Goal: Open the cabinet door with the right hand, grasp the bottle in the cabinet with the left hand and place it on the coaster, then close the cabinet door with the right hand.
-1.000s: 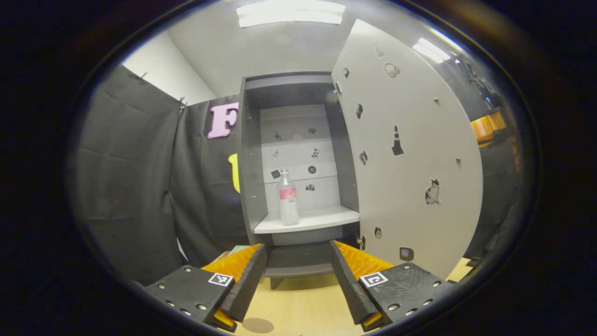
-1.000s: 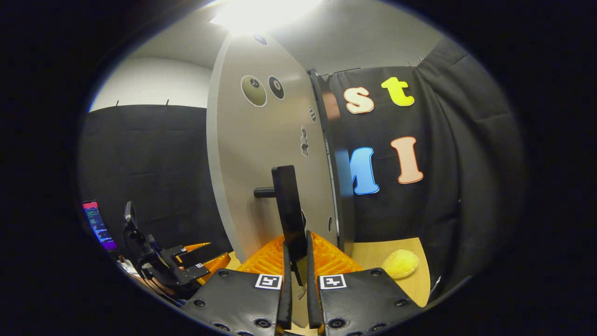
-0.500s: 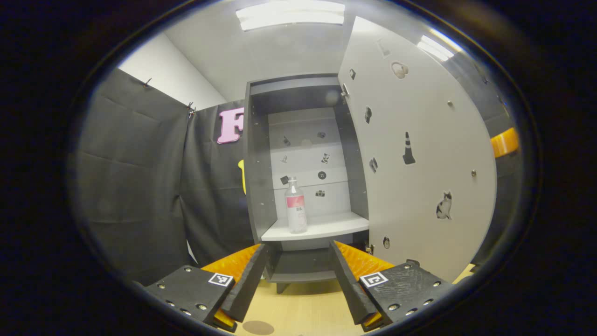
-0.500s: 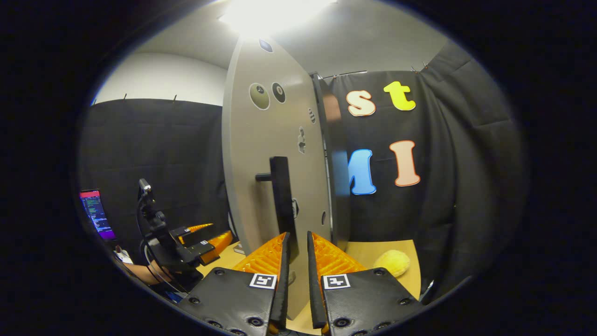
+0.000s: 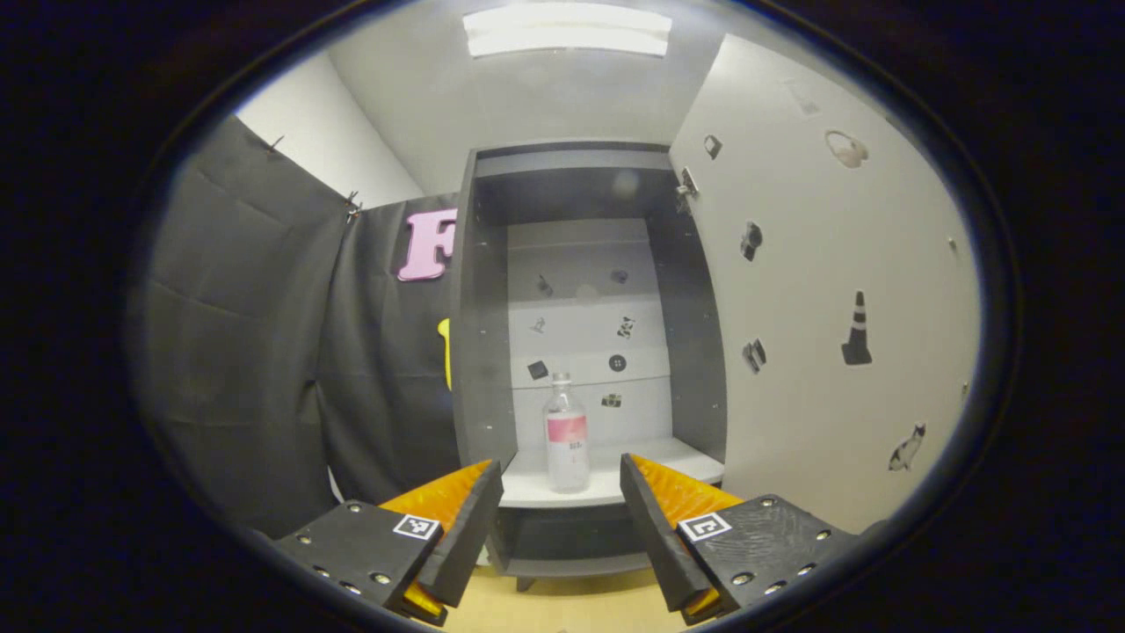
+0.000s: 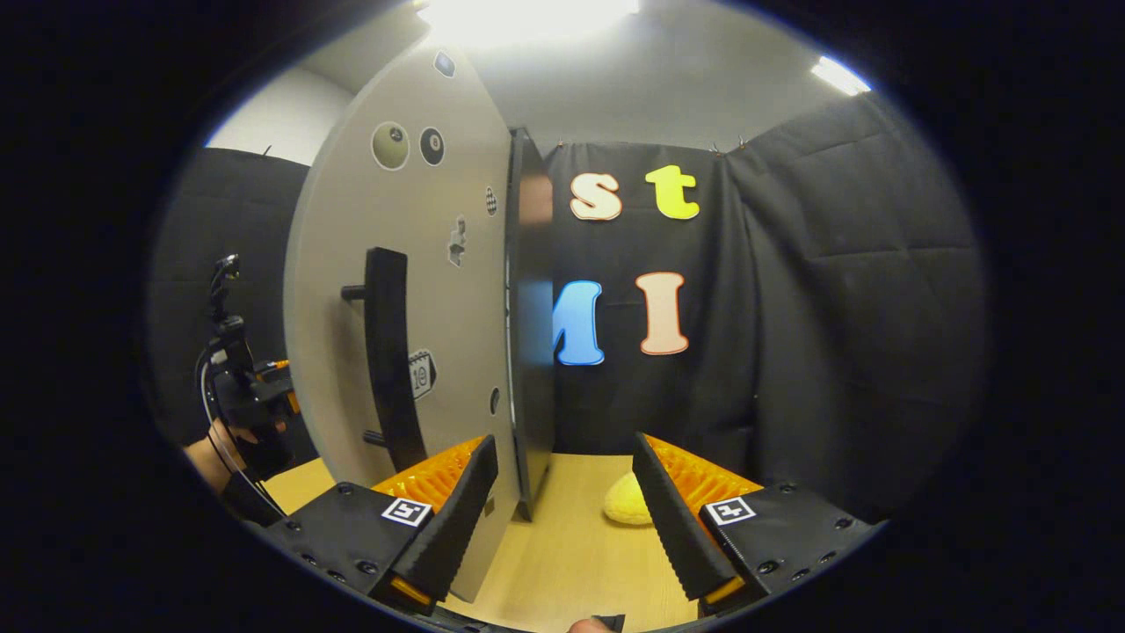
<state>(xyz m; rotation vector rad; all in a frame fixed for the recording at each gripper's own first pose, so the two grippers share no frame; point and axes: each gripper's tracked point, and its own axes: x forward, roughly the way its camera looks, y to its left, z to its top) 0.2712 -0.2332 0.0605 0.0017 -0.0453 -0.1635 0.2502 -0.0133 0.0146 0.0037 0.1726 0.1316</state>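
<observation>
The right gripper (image 6: 562, 514) has its fingers spread wide over the wooden table (image 6: 571, 563), holding nothing. The cabinet door (image 6: 395, 290) stands open at left with its dark handle (image 6: 387, 352) free, and a yellow object (image 6: 626, 505) lies on the table between the fingers

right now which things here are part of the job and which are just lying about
Job:
- bottle on the cabinet shelf
- open cabinet door and its handle
- left claw, right claw, both open

Lying about:
- yellow fuzzy object on the table
</observation>
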